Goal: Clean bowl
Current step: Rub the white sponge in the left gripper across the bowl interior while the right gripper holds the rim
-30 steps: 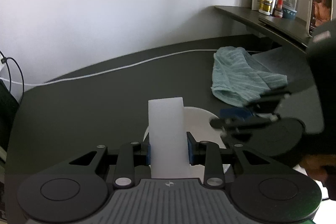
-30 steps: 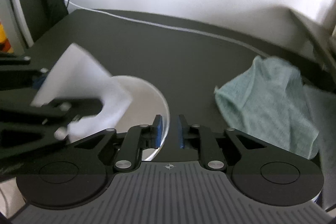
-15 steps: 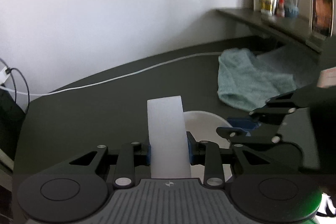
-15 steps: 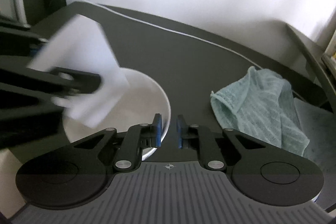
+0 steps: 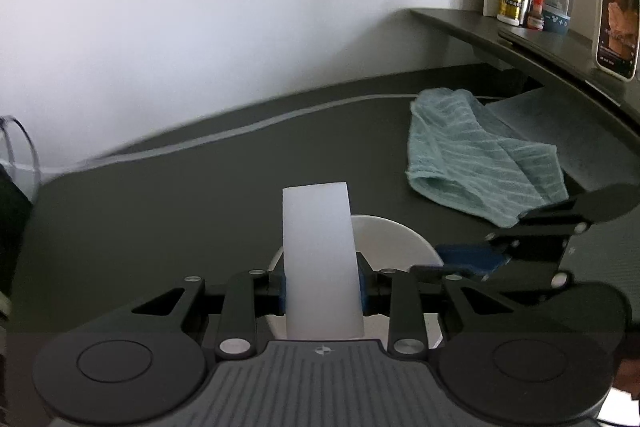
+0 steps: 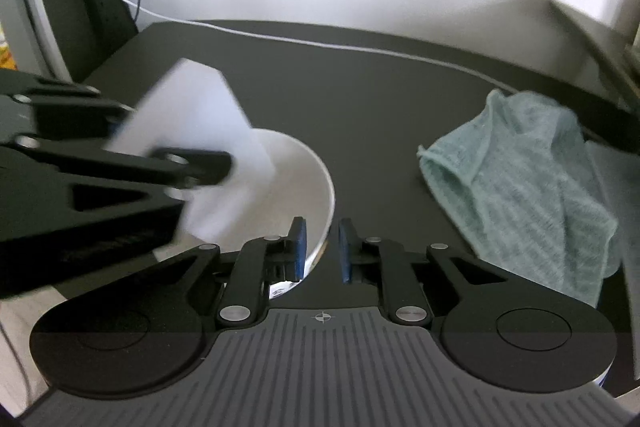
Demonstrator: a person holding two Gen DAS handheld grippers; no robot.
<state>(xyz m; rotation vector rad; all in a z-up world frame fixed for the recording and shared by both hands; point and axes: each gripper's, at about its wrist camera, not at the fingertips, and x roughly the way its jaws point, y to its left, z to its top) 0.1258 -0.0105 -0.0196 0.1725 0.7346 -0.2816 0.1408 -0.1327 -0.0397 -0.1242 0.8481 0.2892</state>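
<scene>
A white bowl [image 5: 394, 243] sits on the dark table, partly hidden behind a tall white sponge block [image 5: 318, 251]. My left gripper [image 5: 322, 283] is shut on that sponge and holds it upright over the bowl's left side. In the right wrist view the sponge [image 6: 192, 115] is blurred and leans over the bowl [image 6: 296, 179]. My right gripper [image 6: 322, 247] has the bowl's right rim between its blue pads and is shut on it. From the left wrist view, the right gripper [image 5: 468, 259] reaches the rim from the right.
A teal towel [image 5: 472, 155] lies crumpled right of the bowl, on the edge of a grey mat [image 5: 532, 115]. A white cable [image 6: 320, 43] runs along the table's back. A raised shelf [image 5: 520, 39] on the right carries small bottles [image 5: 510, 3] and a phone [image 5: 616, 23].
The left gripper has moved with the sponge over the bowl, shifting rightward in the right wrist view. The right gripper keeps its hold on the rim.
</scene>
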